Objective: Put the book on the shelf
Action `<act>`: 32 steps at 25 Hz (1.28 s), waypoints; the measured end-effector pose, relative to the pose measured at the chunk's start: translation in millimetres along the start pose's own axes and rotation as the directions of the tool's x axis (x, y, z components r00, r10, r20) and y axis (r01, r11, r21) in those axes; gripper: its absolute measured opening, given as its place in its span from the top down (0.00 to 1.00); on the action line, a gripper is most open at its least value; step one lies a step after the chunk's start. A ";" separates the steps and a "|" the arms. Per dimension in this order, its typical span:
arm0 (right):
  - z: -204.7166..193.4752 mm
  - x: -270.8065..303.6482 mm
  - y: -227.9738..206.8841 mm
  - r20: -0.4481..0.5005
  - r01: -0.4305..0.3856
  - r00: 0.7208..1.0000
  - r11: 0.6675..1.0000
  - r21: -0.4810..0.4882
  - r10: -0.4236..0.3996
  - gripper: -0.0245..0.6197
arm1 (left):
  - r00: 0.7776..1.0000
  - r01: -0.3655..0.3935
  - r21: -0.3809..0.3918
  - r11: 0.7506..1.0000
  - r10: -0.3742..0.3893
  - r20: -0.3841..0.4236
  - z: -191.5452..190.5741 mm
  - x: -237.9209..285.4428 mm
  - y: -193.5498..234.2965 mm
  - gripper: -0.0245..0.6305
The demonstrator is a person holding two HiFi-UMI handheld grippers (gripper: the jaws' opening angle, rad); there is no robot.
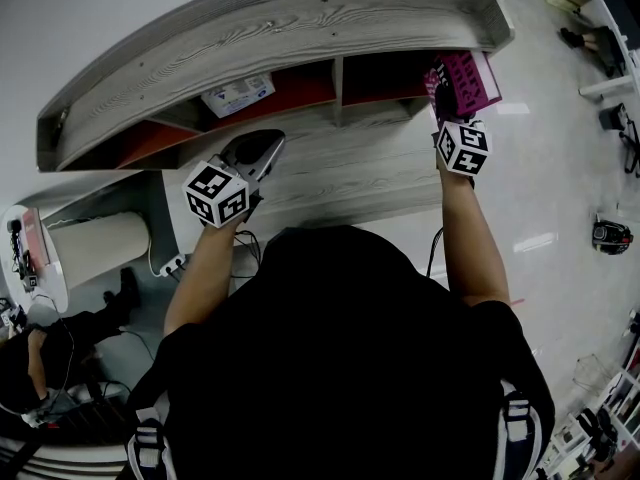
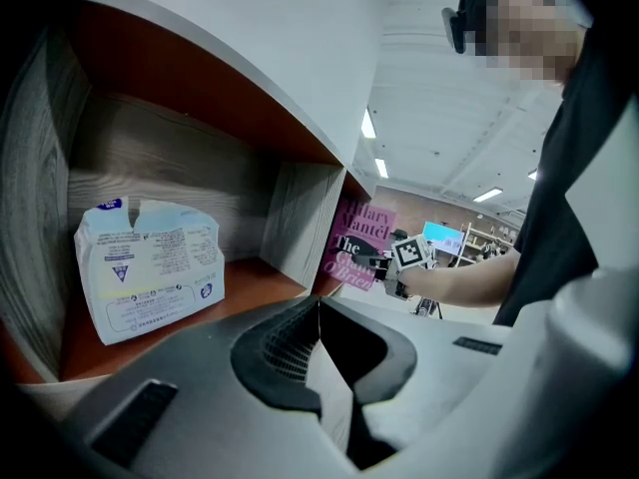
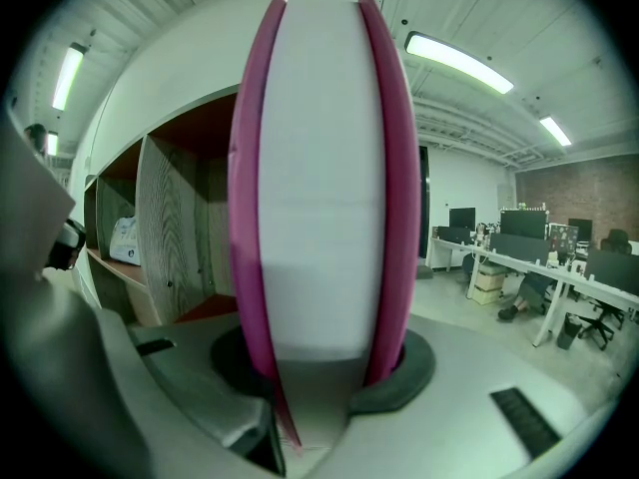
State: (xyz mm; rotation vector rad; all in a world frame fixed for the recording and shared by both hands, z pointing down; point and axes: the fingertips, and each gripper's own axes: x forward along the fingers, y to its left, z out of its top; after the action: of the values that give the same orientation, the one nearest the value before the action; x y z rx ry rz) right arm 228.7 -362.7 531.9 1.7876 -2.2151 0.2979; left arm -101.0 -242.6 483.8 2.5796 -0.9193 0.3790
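The grey wooden shelf holds a white packet in its middle compartment.

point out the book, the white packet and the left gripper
book (image 3: pixel 321 198), right gripper view, on its white page edge
packet (image 2: pixel 150 272), left gripper view, on its printed front
left gripper (image 2: pixel 319 309), left gripper view, where its shut tips meet

The shelf is matt grey wood with a coarse grain; its compartment floors are smooth reddish-brown board. The book has a slightly glossy magenta cover around white paper pages. The packet is soft, crinkled white wrap. The left claw is matt grey plastic with ribbed black pads.
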 end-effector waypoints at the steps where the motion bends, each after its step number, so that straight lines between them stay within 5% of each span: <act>1: 0.0 0.3 0.0 0.001 0.004 1.000 1.000 -0.004 -0.004 0.73 | 1.000 0.000 -0.001 1.000 0.000 0.000 -0.5 -0.1 0.1 0.93; 32: 2.9 -0.2 2.9 -0.003 0.128 0.992 0.992 -0.023 -0.128 0.72 | 1.000 0.012 -0.013 1.000 -0.012 -0.005 -6.4 -2.4 8.4 0.93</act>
State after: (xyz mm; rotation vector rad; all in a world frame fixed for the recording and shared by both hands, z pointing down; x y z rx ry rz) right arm 225.7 -362.9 529.1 1.9041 -2.0806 0.2488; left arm -109.0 -244.5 490.8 2.5703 -0.9008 0.3754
